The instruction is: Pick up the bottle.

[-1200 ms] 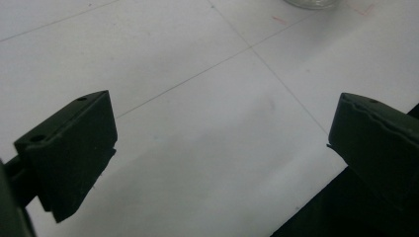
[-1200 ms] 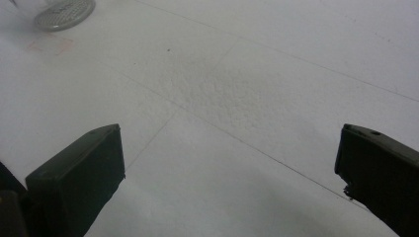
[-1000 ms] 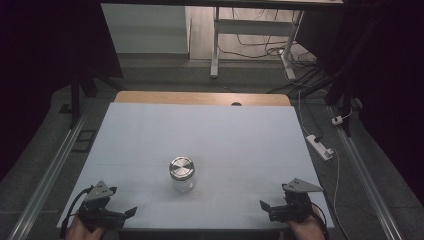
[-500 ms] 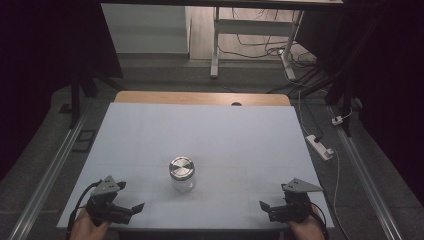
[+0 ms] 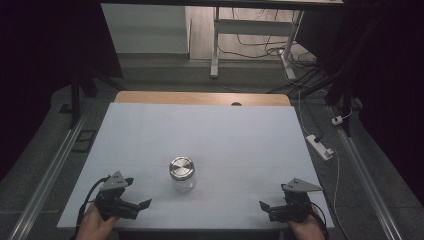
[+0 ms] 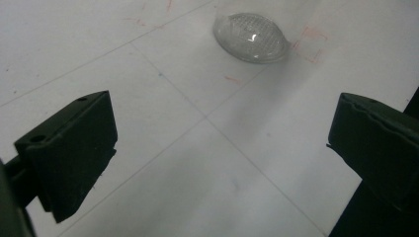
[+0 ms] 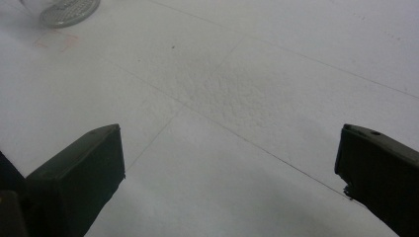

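- The jar (image 5: 181, 175) stands between both tongs, nearer the left tongs (image 5: 131, 205), whose jaws are apart and empty.
- The right tongs (image 5: 270, 209) are also apart; a fast push could tip the jar.

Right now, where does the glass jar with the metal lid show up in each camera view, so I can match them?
High view: the jar stands near the table's middle front, between the two claws.
Left gripper view: the jar sits at the top, right of centre, beyond the open jaws.
Right gripper view: the jar is cut off at the top left corner.
Shared landmark: the faint red mark beside the jar.
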A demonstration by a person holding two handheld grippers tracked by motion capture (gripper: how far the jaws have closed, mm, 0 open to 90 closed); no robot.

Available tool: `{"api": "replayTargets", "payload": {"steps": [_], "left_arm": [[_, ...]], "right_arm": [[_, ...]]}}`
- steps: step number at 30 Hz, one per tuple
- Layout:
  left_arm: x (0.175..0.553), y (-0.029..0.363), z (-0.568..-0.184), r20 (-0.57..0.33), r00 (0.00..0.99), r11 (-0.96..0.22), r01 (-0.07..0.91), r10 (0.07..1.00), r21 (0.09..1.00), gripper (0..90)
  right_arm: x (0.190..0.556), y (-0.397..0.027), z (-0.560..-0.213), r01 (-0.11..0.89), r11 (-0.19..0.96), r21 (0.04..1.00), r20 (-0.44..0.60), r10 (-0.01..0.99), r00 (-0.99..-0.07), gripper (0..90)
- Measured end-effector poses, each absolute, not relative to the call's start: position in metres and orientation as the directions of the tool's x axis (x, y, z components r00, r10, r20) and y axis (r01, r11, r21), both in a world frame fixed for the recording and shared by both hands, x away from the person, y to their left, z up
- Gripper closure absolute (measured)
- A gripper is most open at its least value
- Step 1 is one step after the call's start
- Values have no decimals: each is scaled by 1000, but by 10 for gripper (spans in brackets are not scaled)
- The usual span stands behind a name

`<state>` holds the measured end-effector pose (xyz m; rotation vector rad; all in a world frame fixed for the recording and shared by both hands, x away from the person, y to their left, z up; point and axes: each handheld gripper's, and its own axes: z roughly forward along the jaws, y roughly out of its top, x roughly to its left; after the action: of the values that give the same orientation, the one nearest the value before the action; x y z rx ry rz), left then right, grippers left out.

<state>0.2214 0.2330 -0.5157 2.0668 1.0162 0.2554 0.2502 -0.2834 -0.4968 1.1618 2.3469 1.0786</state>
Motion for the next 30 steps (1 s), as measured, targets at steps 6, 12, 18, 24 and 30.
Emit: {"api": "replayTargets", "payload": {"steps": [6, 12, 18, 24, 30], "left_arm": [[231, 226, -515, -164, 662, -358, 577, 731, 734, 0], [243, 218, -512, -149, 665, -376, 575, 732, 727, 0], [254, 207, -512, -143, 679, -399, 574, 720, 715, 0], [263, 194, -511, -120, 705, -436, 554, 699, 709, 0], [271, 181, -512, -93, 735, -470, 521, 672, 713, 0]], "right_arm": [[250, -283, -497, 545, 394, 740, 49, 776, -629, 0], [250, -283, -497, 545, 396, 739, 52, 774, -632, 0], [250, -283, -497, 545, 395, 740, 53, 772, -633, 0], [250, -283, -497, 545, 397, 739, 54, 771, -634, 0], [250, -283, -497, 545, 398, 738, 54, 770, -636, 0]]}}
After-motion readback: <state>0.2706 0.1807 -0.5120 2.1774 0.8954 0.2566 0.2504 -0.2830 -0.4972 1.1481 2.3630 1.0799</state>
